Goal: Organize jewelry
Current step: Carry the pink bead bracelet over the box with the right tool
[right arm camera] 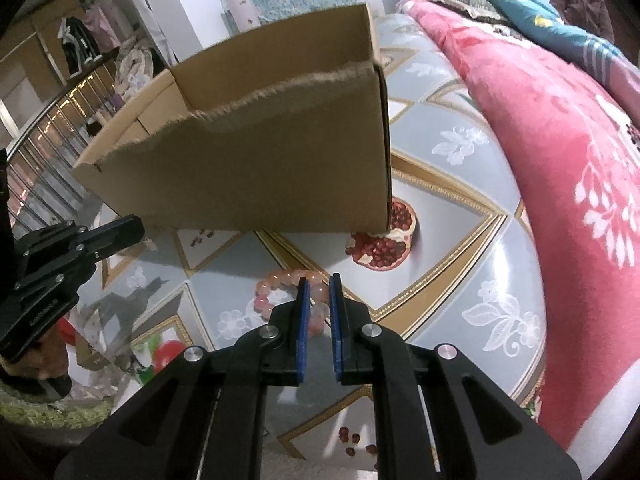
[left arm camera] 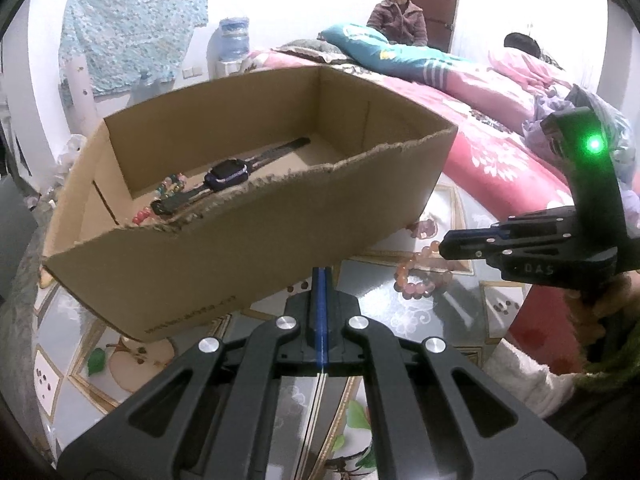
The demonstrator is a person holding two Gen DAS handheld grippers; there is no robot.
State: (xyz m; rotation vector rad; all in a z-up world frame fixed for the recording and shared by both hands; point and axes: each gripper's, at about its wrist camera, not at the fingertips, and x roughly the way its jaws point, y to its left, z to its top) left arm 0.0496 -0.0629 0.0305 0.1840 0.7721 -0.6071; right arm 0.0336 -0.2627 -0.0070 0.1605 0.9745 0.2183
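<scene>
An open cardboard box (left arm camera: 248,232) stands on the patterned table; it also shows in the right wrist view (right arm camera: 260,168). Inside lie a dark watch (left arm camera: 228,174) and coloured bead bracelets (left arm camera: 172,188). A pink bead bracelet (left arm camera: 420,280) lies on the table right of the box; in the right wrist view the bracelet (right arm camera: 276,292) is just ahead of my right gripper (right arm camera: 319,284), whose blue pads stand slightly apart around one side of it. My left gripper (left arm camera: 321,276) is shut and empty, its tips at the box's near wall.
A pink floral quilt (right arm camera: 560,160) borders the table on the right. Two people (left arm camera: 400,12) are on the bed behind. The tablecloth (right arm camera: 460,208) carries printed fruit pictures. Shelving and clothes stand at the left in the right wrist view.
</scene>
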